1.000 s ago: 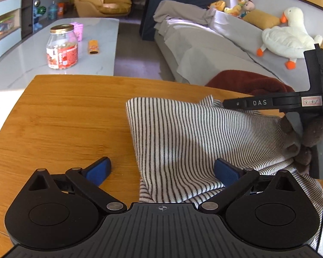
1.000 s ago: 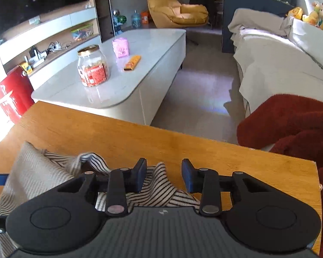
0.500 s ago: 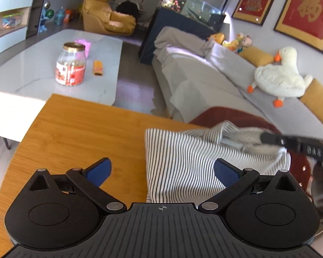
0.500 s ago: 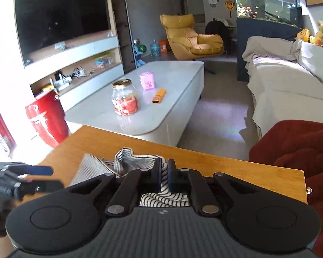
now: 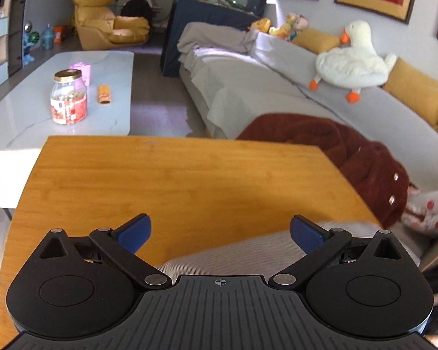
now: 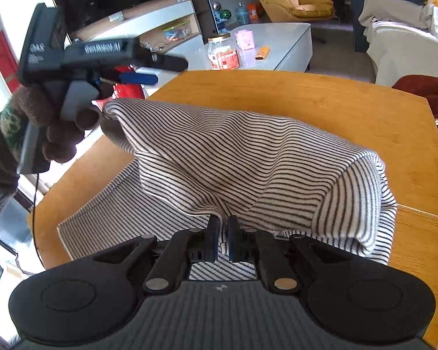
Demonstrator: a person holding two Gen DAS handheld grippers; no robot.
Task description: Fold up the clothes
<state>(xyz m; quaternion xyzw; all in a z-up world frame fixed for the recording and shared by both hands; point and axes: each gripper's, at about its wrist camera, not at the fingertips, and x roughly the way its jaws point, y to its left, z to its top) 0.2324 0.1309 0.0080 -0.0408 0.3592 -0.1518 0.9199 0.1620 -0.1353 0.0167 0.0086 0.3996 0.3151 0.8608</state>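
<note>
A black-and-white striped garment (image 6: 248, 169) lies bunched on the wooden table (image 6: 350, 108), its near part lifted. My right gripper (image 6: 223, 234) is shut on the striped garment's near edge and holds it up. In the left wrist view the garment (image 5: 236, 255) shows blurred just under the fingers. My left gripper (image 5: 219, 230) is open with blue pads (image 5: 134, 232) wide apart, above the table, holding nothing. In the right wrist view the left gripper (image 6: 149, 71) is raised at the far left, above the garment's left corner, in a brown-gloved hand.
A dark red blanket (image 5: 350, 157) hangs beside the table's right edge on a grey sofa (image 5: 277, 87). A white coffee table (image 5: 58, 108) beyond carries a glass jar (image 5: 68, 100). A white plush goose (image 5: 353, 61) sits on the sofa back.
My right gripper has shut on the garment and pulled it back and up. My left gripper has lifted off the cloth, which now lies mostly below its view.
</note>
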